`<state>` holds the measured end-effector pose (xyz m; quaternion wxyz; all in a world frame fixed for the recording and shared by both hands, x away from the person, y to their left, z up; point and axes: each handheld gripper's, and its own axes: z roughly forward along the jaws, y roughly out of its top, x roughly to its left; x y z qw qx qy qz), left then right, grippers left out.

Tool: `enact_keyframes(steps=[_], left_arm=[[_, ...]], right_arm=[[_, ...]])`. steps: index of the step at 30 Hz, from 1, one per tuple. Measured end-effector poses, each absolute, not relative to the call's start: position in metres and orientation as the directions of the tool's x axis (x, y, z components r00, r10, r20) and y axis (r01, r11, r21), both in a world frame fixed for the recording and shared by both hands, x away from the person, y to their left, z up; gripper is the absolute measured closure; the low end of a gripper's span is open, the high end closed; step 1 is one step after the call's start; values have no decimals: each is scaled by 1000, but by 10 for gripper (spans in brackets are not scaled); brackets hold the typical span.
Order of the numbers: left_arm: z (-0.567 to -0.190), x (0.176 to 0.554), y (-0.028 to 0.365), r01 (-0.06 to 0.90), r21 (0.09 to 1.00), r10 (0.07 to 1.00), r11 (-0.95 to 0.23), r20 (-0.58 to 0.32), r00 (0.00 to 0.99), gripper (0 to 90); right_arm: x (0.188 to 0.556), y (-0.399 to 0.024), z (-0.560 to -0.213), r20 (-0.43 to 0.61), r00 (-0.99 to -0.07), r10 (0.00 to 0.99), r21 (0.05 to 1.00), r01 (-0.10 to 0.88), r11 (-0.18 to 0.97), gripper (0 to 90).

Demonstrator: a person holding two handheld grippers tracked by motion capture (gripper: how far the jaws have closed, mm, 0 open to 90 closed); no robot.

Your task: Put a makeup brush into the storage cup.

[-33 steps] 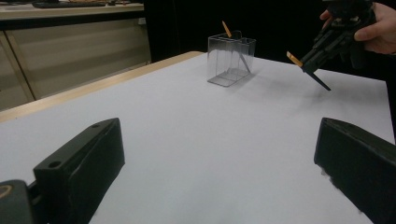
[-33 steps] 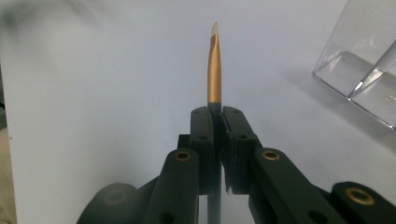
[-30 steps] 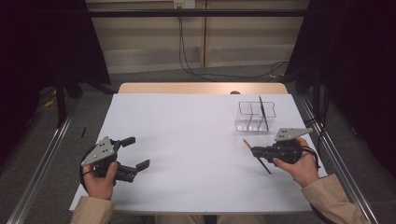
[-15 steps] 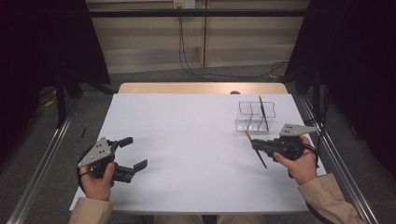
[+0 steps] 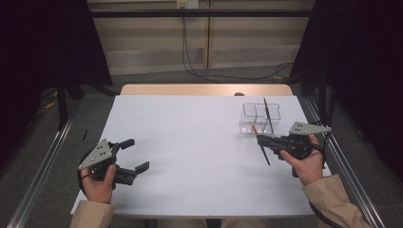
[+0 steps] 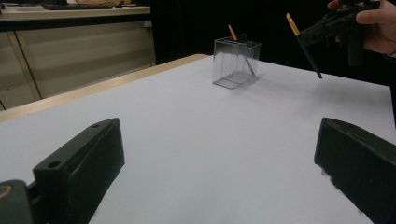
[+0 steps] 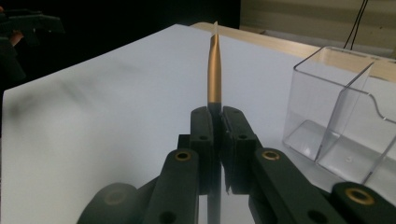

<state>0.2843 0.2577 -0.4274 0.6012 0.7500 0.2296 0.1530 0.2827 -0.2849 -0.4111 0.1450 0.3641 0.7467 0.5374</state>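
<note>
White sheet covers the bench [image 5: 199,142] from my edge to the far side, and I read the scene from there outward. Nearest me on the left, my left gripper [image 5: 135,156] rests low over the sheet with its jaws spread wide and nothing between them; in its own view the two black jaws frame bare white surface.

Further out on the right, my right gripper [image 5: 260,140] is clamped tight on a slim brush [image 5: 261,146], dark in the handle with a gold ferrule. In the right gripper view the jaws meet on the shaft and the gold end stands straight up from them, ending in a pale tip. The brush is carried clear of the bench, just beside the clear holder [image 5: 259,118], not yet over it.

That holder is a see-through box with a divider, standing toward the far right of the sheet. A second brush [image 5: 267,114] already leans inside it; which compartment it sits in I can't say for sure, since the clear walls overlap from above.

So I judge the step in hand as carrying this brush to the holder. Next I'd need to bring it above an open compartment, tip it more upright, lower one end past the rim and only then let the jaws part, keeping off the leaning brush.
</note>
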Motion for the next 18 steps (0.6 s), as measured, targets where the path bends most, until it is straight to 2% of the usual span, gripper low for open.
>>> enact_keyframes(steps=[18], left_arm=[[-427, 284, 257, 162, 971, 523, -177, -47, 851, 14]], right_arm=[[288, -299, -402, 173, -629, 758, 951, 307, 38, 838]])
